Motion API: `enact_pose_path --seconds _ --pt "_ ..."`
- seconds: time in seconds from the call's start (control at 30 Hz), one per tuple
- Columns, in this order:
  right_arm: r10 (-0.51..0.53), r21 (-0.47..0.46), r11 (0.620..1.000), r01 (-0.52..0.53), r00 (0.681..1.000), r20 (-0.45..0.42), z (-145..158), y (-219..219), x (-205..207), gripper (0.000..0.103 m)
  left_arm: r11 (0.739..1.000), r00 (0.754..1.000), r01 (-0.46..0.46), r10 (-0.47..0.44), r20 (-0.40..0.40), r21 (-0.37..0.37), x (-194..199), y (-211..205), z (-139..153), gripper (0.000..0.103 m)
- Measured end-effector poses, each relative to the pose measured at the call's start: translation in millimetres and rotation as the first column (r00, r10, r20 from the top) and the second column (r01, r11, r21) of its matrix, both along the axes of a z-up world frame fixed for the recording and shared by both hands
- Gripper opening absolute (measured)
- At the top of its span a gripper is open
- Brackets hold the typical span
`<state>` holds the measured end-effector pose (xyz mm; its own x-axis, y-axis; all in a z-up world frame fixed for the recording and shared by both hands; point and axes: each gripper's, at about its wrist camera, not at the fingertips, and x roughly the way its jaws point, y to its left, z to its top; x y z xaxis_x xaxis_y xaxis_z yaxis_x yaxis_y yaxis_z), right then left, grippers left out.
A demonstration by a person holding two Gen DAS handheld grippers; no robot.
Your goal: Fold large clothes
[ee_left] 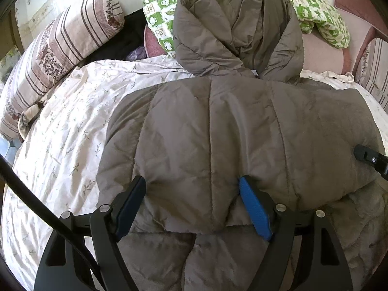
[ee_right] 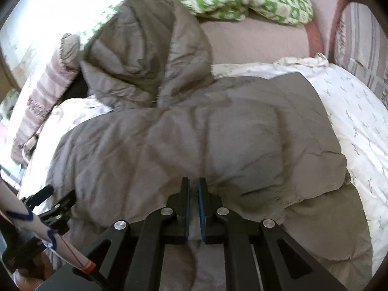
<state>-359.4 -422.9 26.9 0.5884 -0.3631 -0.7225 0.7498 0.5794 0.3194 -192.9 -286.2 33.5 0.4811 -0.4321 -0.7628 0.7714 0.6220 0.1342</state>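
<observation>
Bed (ee_left: 60,145) holds 1 coat (ee_left: 230,133), 2 tools.

White bedspread with small leaf sprigs (ee_left: 72,131), creased, spreads left of and ahead of the tool. Striped floral pillow (ee_left: 55,55) lies far left, up ahead. Green-and-white patterned cushion (ee_left: 165,9) at the far end, straight ahead, continuing to the right. Pinkish seat with reddish-brown frame (ee_left: 356,7) far right. Dark gap between pillow and cushion (ee_left: 131,36), contents unclear. Second striped pillow (ee_right: 363,48) far right of the other tool.
</observation>
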Motion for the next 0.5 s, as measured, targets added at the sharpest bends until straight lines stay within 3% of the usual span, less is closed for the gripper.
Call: enact_pose_path --seconds 0.27,0.4,0.5 --pt "0.072 0.018 0.997 -0.071 0.994 -0.077 -19 15 23 0.015 0.998 1.000 -0.025 0.026 -0.014 0.053 -12 7 -2 0.079" --pt "0.095 -0.002 0.995 -0.095 0.995 -0.039 4 31 10 0.015 0.998 0.999 -0.029 0.031 -0.031 0.058 -24 17 1 0.079" --pt "0.115 -0.046 0.992 -0.117 0.993 -0.030 24 56 -7 0.019 0.999 0.997 -0.029 0.030 -0.065 0.020 -37 40 16 0.079"
